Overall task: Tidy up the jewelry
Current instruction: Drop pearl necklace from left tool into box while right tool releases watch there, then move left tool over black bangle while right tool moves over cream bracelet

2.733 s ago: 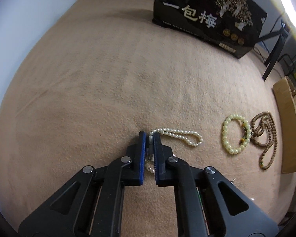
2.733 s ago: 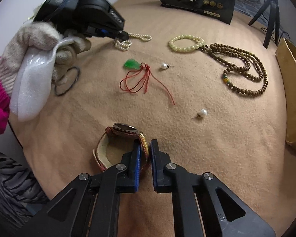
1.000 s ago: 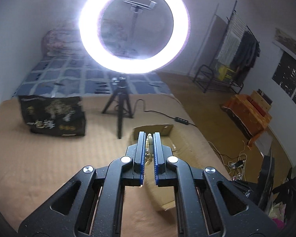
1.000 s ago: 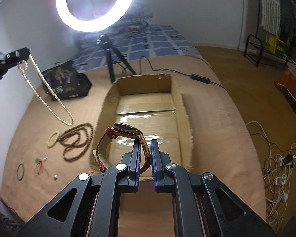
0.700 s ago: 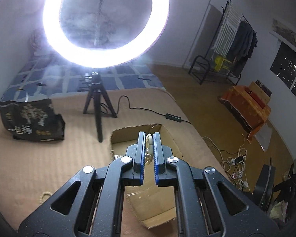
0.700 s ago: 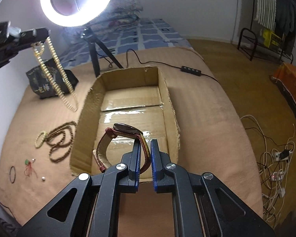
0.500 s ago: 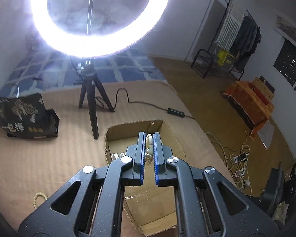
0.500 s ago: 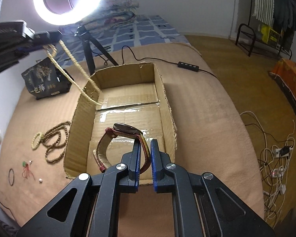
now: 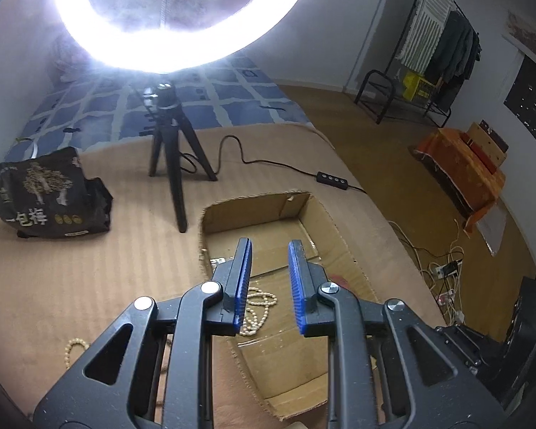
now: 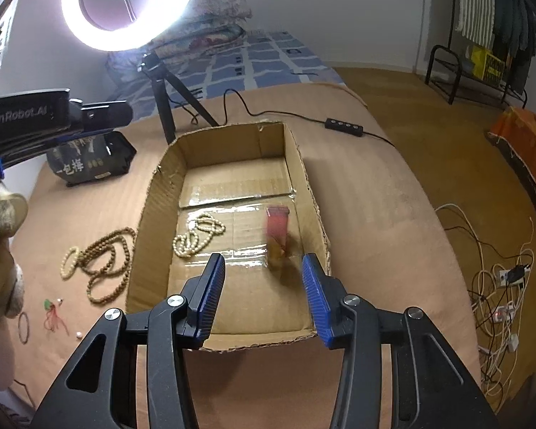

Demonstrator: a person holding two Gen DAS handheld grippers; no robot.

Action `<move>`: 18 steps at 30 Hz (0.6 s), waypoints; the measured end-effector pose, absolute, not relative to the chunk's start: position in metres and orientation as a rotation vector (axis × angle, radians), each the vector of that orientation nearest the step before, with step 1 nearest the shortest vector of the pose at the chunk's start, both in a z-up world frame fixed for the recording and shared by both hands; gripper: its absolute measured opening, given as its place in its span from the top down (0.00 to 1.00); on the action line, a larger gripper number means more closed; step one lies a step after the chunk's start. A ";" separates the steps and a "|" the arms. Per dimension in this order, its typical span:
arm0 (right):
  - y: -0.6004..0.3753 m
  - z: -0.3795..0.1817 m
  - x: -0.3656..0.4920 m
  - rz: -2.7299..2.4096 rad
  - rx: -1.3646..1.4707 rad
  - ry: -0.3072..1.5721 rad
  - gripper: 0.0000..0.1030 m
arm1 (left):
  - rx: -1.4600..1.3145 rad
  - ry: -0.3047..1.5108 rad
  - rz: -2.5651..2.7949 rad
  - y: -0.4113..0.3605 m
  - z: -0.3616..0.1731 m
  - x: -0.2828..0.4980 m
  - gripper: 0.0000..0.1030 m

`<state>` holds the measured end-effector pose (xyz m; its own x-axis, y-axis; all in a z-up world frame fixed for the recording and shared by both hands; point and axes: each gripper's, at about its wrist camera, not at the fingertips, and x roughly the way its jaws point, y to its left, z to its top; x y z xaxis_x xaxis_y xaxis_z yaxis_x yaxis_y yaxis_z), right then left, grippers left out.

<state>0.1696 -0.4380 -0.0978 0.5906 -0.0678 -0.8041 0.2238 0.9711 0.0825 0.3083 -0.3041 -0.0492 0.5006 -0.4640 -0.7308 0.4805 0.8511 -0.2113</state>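
An open cardboard box (image 10: 232,136) lies on the tan blanket; it also shows in the left wrist view (image 9: 325,214). A pearl necklace (image 10: 196,236) lies coiled on the box floor, seen between my left jaws too (image 9: 255,309). A red-strapped watch (image 10: 277,232) is blurred inside the box at its right side. My left gripper (image 9: 269,270) is open and empty above the box. My right gripper (image 10: 262,291) is open and empty over the box's near end.
Left of the box lie a brown bead necklace (image 10: 107,261), a pale bead bracelet (image 10: 69,262), a jade pendant on red cord (image 10: 51,312), a dark ring (image 10: 23,327) and a pearl earring (image 10: 78,334). A ring light on a tripod (image 10: 160,107) and a black bag (image 9: 50,196) stand behind.
Both grippers have opened. The pearl necklace has dropped from the left gripper into the box, and the watch has left the right gripper and is in the box.
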 end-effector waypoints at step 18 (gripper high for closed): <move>-0.393 -0.068 0.166 -0.023 0.170 0.823 0.51 | 0.028 0.698 -0.375 -0.152 0.014 0.252 0.41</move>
